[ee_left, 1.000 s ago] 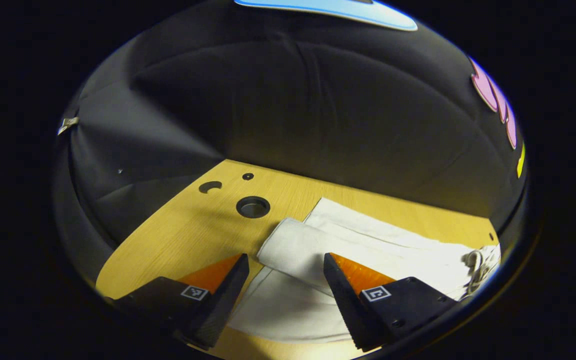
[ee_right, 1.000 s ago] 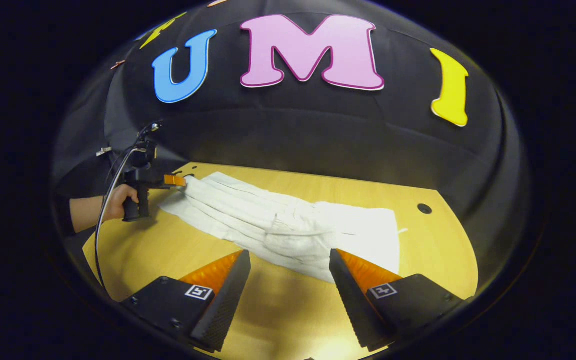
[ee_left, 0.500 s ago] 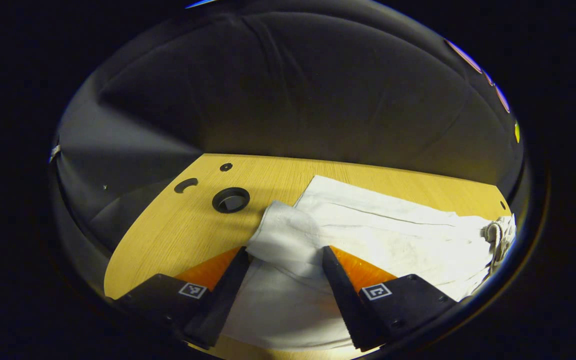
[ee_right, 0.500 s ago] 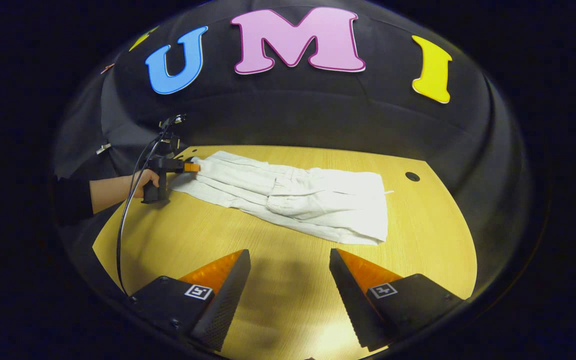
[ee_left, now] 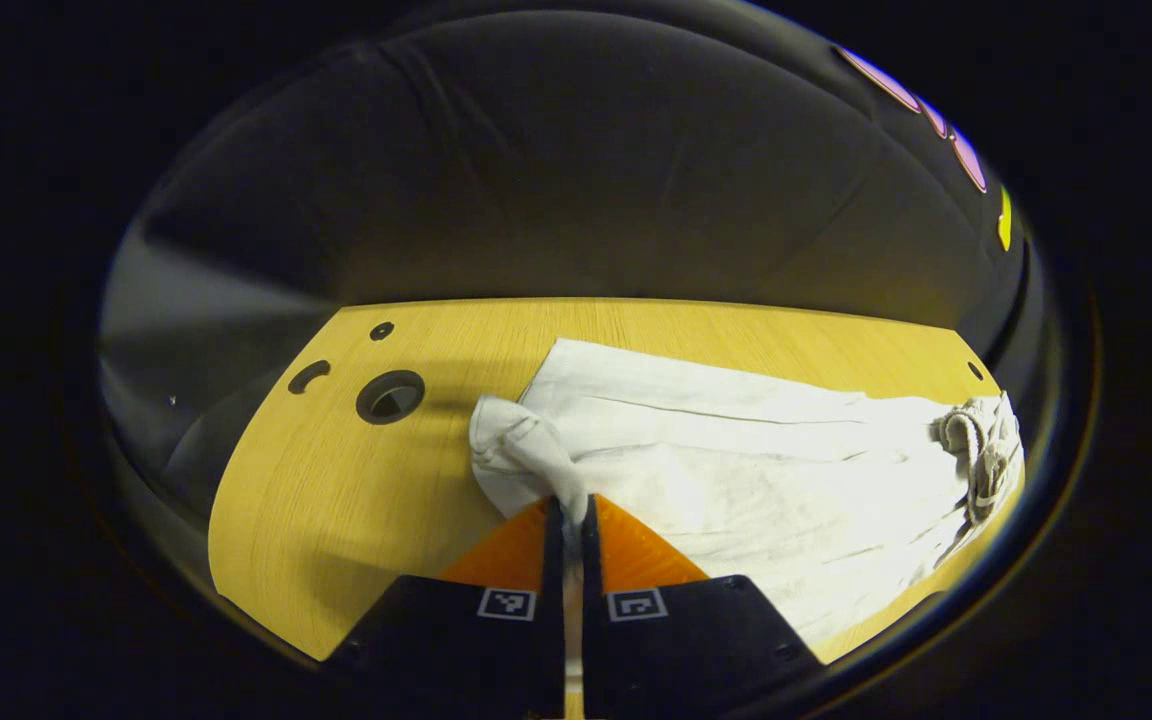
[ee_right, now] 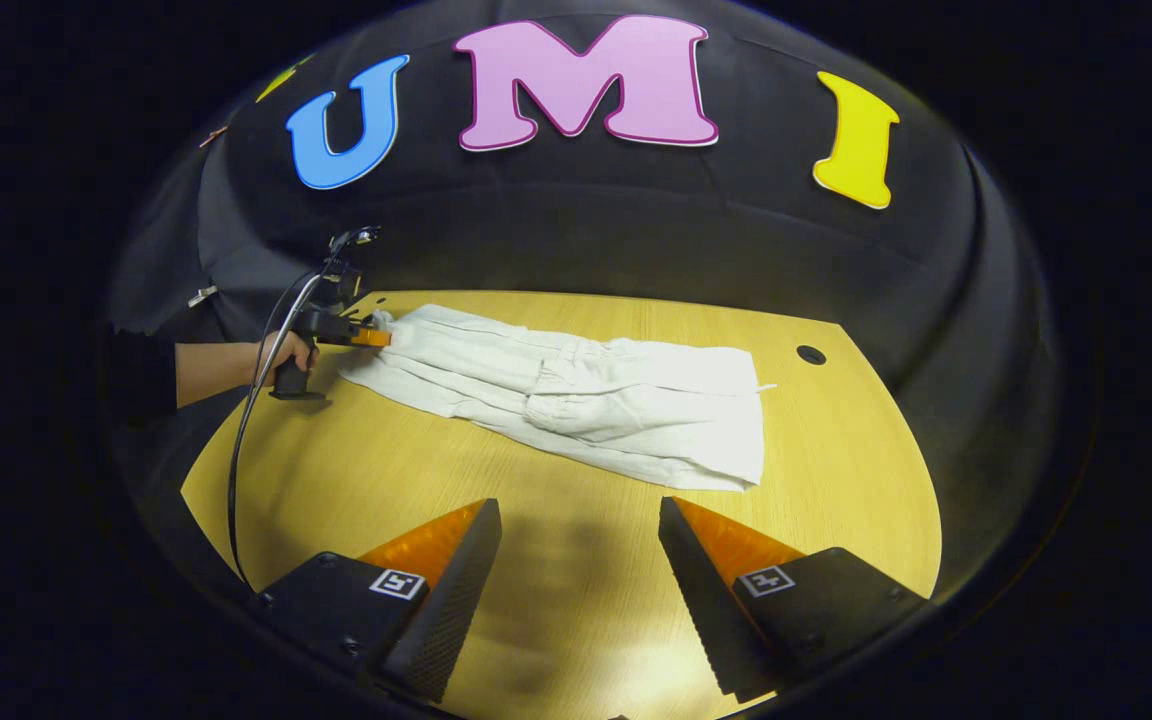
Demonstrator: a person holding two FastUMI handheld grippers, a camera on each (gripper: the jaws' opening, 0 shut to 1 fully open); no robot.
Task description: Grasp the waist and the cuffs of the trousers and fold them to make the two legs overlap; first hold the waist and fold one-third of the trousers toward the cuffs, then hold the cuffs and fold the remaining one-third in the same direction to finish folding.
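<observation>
White trousers [ee_right: 586, 395] lie lengthwise on the wooden table [ee_right: 556, 610], the legs lying together. The cuffs are at the left end and the waist [ee_right: 731, 430] at the right end in the right gripper view. A hand [ee_right: 281, 352] holds my left gripper [ee_right: 368, 337] at the cuff end. In the left gripper view my left gripper [ee_left: 568, 508] is shut on a bunched corner of the cuff [ee_left: 521, 450], with the waist and its drawstring [ee_left: 976, 450] far right. My right gripper [ee_right: 581, 508] is open over bare table, short of the trousers.
Round cable holes are cut in the table near the cuff end [ee_left: 390, 396] and past the waist [ee_right: 811, 354]. A cable [ee_right: 241, 440] hangs from the left gripper down past the table's left edge. The black booth wall stands close behind the table.
My left gripper has shut on the cuff corner, which lay between its open fingers before. My right gripper has drawn back from the trousers and stays open.
</observation>
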